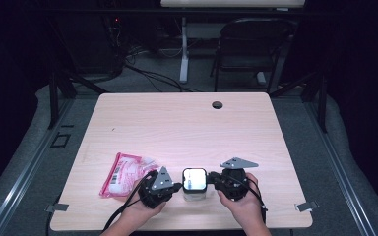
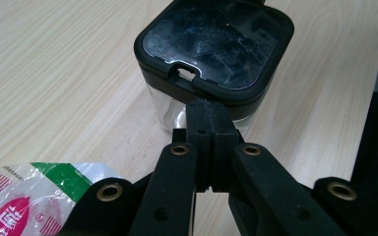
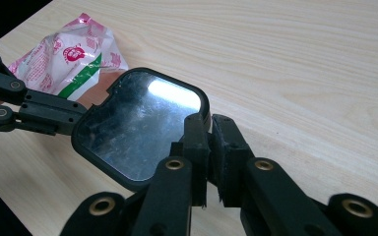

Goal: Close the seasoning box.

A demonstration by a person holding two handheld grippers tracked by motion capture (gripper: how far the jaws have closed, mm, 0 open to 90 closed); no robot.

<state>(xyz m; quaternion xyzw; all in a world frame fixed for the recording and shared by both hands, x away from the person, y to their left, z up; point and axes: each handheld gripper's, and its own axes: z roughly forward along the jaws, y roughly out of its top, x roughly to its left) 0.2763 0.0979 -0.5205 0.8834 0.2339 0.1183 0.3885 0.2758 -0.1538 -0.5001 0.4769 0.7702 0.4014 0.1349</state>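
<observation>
Jar with clear walls and a black hinged lid stands near the tabletop's front edge between 2 claws, left claw and right claw both closed empty against its lid rim; probably light, rigid, slippery, best gripped by the lid rim.

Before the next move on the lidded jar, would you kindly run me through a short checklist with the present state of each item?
1. Jar upright on the table: ok.
2. Lid seated flat on the jar: ok.
3. Left gripper shut, tips at the jar's lid rim: ok.
4. Right gripper nearly shut at the opposite lid edge; whether it pinches the rim: cannot tell.
5. Snack packet lies apart from the jar, beside the left gripper: ok.
</observation>
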